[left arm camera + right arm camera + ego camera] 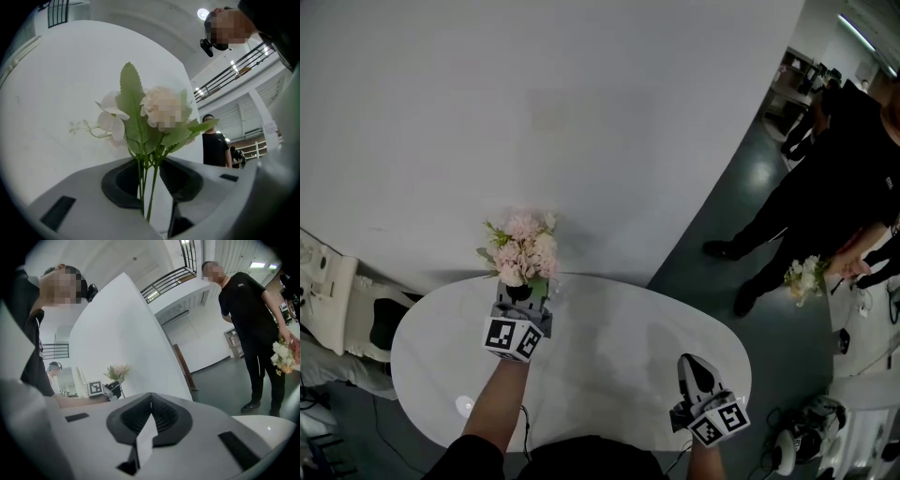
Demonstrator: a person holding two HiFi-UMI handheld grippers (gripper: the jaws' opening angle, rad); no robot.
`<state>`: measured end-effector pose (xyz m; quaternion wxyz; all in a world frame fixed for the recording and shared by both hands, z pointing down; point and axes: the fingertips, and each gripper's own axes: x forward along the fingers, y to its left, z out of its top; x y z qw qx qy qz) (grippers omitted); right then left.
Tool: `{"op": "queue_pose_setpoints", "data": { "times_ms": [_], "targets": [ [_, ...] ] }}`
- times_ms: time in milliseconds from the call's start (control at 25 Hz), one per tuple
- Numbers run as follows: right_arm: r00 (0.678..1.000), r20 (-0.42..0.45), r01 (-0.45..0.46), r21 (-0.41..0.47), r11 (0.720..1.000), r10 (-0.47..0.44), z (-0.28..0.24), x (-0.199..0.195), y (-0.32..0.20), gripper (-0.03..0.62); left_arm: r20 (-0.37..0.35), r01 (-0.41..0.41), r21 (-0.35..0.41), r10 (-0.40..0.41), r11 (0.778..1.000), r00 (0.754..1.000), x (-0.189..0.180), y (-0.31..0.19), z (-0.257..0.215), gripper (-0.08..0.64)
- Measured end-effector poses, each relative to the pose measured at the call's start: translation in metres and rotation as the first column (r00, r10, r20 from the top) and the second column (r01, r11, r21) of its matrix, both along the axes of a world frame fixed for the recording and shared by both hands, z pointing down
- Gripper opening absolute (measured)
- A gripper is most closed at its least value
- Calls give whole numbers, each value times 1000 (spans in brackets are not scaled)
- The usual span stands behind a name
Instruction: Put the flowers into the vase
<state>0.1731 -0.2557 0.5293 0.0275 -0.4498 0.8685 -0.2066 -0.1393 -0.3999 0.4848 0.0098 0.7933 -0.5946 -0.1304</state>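
Note:
A bunch of pale pink and white flowers with green leaves stands upright above the far left part of the white oval table. My left gripper is shut on its thin green stems, which run down between the jaws of the left gripper; the blooms rise just ahead. My right gripper hovers at the table's near right edge, and its jaws meet with nothing between them. From the right gripper view the held flowers show far left. No vase is in view.
A curved white wall rises right behind the table. A person in black stands on the dark floor at the right, holding another bunch of flowers. A white padded seat sits at the left.

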Motion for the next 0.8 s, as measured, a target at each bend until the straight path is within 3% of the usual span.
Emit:
{"op": "queue_pose_setpoints", "data": {
  "times_ms": [240, 520, 800],
  "targets": [
    [1000, 3, -7, -13, 1000, 7, 2, 5, 2, 21, -22, 1, -50, -2, 999, 1000, 8, 10, 17, 109],
    [999, 15, -29, -16, 999, 29, 6, 8, 5, 21, 5, -20, -90, 20, 996, 1000, 9, 7, 30, 121],
    [1000, 16, -24, -28, 999, 25, 11, 3, 4, 21, 25, -64, -204, 70, 977, 997, 15, 7, 61, 141]
  ]
}}
